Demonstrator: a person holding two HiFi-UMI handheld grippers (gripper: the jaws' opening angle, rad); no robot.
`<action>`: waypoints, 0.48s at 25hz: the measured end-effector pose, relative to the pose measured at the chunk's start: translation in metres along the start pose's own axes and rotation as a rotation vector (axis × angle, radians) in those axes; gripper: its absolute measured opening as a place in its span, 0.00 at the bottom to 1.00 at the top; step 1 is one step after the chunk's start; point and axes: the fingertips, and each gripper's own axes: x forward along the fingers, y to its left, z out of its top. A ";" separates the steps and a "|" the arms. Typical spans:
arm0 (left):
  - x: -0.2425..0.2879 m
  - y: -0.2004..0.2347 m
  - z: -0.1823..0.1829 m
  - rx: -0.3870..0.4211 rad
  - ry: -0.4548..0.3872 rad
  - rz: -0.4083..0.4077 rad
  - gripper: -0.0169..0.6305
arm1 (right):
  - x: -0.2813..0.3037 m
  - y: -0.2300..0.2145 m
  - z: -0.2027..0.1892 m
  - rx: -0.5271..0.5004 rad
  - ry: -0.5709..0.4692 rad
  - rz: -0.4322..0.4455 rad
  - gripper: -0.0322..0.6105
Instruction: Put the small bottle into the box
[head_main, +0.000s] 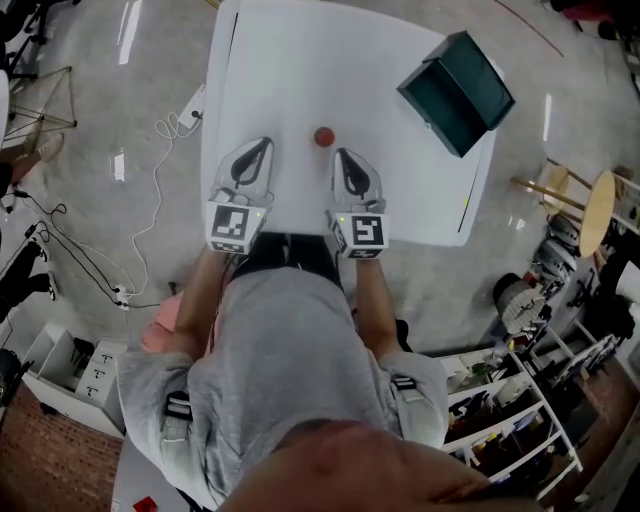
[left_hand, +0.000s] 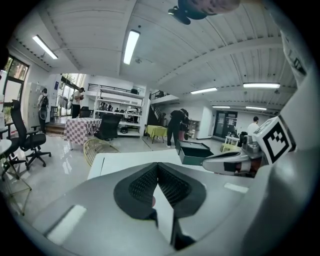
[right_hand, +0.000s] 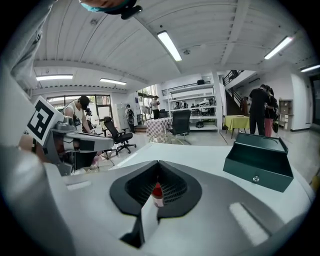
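A small bottle (head_main: 323, 136) with a red cap stands on the white table (head_main: 300, 60), just beyond and between my two grippers. My left gripper (head_main: 258, 148) is shut and empty, left of the bottle. The right gripper (head_main: 342, 157) is also shut and empty, close to the bottle's right. In the right gripper view the bottle (right_hand: 157, 194) shows through the slit below the closed tips of the right gripper (right_hand: 158, 164). The left gripper (left_hand: 157, 166) has its jaws together too. The dark green box (head_main: 457, 92) stands open at the table's far right corner, with the box (right_hand: 257, 162) and box (left_hand: 197, 152) in both gripper views.
A power strip and cables (head_main: 180, 115) lie on the floor left of the table. A wooden stool (head_main: 590, 205) and cluttered shelves (head_main: 520, 400) stand to the right. People and office chairs (left_hand: 27, 142) are in the room behind.
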 end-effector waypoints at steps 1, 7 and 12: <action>0.000 0.001 -0.002 -0.002 0.006 0.003 0.04 | 0.002 0.000 -0.003 0.003 0.004 0.004 0.06; 0.002 -0.001 -0.016 -0.011 0.026 0.012 0.04 | 0.014 0.004 -0.019 0.016 0.027 0.026 0.22; 0.005 0.003 -0.015 -0.014 0.034 0.023 0.04 | 0.024 0.003 -0.021 0.003 0.034 0.033 0.32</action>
